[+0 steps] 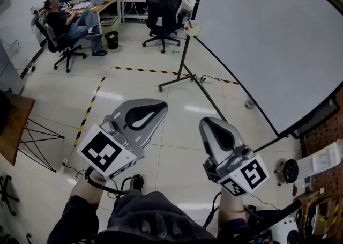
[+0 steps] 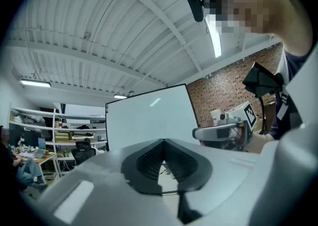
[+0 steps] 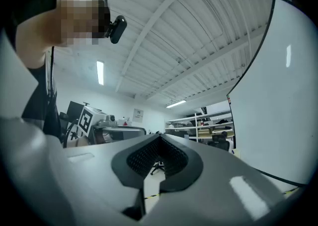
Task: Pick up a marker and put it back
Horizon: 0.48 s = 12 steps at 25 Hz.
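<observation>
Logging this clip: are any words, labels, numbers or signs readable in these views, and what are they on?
No text here can be read.
Left gripper's cube: black square marker pattern, no letters.
Right gripper's cube: same kind of pattern, no letters.
Wall sign: too small to read.
White panel at the pegboard: print too blurred.
Whiteboard: no writing shows.
</observation>
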Motion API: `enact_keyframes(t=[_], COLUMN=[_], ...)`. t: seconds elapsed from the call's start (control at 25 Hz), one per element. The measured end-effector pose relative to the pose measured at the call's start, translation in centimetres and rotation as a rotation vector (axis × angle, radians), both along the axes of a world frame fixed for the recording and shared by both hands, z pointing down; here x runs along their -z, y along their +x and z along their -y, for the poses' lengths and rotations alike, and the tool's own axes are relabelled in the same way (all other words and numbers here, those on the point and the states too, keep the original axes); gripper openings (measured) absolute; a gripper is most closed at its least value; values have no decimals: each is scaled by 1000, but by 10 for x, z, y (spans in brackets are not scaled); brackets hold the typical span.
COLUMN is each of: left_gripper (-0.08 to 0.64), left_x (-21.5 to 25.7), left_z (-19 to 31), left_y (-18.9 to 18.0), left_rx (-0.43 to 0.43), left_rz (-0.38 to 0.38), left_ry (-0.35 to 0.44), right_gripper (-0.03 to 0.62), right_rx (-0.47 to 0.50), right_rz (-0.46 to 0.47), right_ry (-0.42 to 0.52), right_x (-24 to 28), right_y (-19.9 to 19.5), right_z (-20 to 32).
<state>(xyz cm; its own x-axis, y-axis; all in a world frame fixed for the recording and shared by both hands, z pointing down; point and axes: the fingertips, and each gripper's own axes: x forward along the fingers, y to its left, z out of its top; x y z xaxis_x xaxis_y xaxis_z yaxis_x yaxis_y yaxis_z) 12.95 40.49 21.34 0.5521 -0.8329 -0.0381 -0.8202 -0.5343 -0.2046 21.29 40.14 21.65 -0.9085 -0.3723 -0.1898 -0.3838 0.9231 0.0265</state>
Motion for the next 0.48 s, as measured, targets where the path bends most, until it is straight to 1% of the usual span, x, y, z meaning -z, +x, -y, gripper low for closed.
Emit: enact_keyframes(t=[0.28,0.48], left_gripper=[6,6], left_x=[-11,-14], left_z=[35,75], left_y=[-42,-85], left_rx=[3,-24], left_rz=[-23,-28], left_ry=[-16,-13], right_gripper=[2,2], right_rx=[-22,-51], right_rz=[-36,-53], right_ry=[-15,-14], right_x=[-11,-15], right_y=[-36,-77], right_z=[31,67])
